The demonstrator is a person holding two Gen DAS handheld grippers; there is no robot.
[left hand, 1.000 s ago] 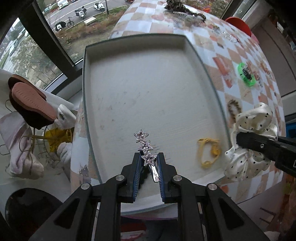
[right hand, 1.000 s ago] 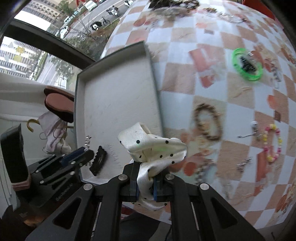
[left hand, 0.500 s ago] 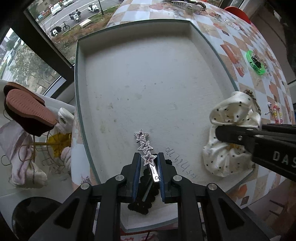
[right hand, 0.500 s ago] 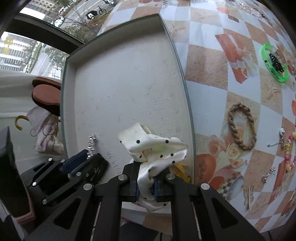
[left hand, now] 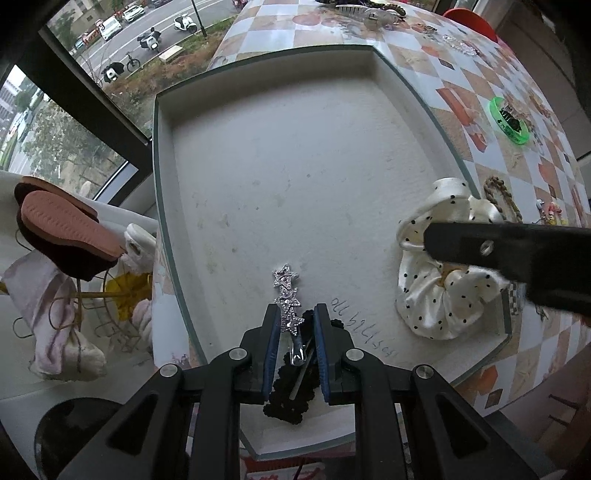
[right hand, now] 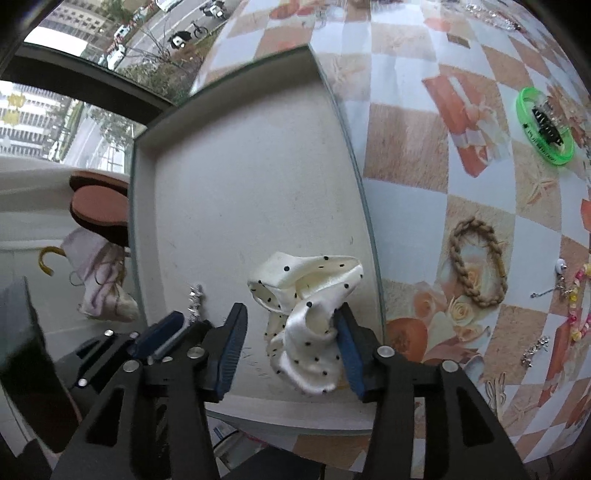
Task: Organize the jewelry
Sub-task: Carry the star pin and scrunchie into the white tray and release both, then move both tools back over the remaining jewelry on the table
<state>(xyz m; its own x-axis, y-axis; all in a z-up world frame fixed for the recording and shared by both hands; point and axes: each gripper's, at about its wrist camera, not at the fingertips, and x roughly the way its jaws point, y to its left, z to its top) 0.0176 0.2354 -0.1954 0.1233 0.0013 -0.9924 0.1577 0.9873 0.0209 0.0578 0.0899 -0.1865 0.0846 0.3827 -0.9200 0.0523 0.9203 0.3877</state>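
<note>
My left gripper (left hand: 295, 314) is shut on a silver star hair clip (left hand: 287, 295) and points down over the near end of the white tray (left hand: 162, 184). A black frilly hair piece (left hand: 291, 400) lies in the tray under its fingers. My right gripper (right hand: 291, 314) is over the tray's near right corner and its jaws are opening. A white polka-dot scrunchie (right hand: 306, 280) rests on the tray (right hand: 251, 184) between them. The right pad touches it and the left pad stands apart. From the left wrist view the scrunchie (left hand: 436, 302) lies under the right gripper's black finger (left hand: 498, 251).
On the checkered tablecloth right of the tray lie a green bangle (right hand: 546, 129), a braided brown hair tie (right hand: 476, 258) and a bead bracelet (right hand: 580, 306). Several more pieces sit at the table's far end (left hand: 369, 11). Slippers (left hand: 62, 232) and a window are left of the tray.
The right gripper carried the scrunchie from the tablecloth over the tray's right rim into the tray, and its jaws have spread apart. The left gripper kept the star clip.
</note>
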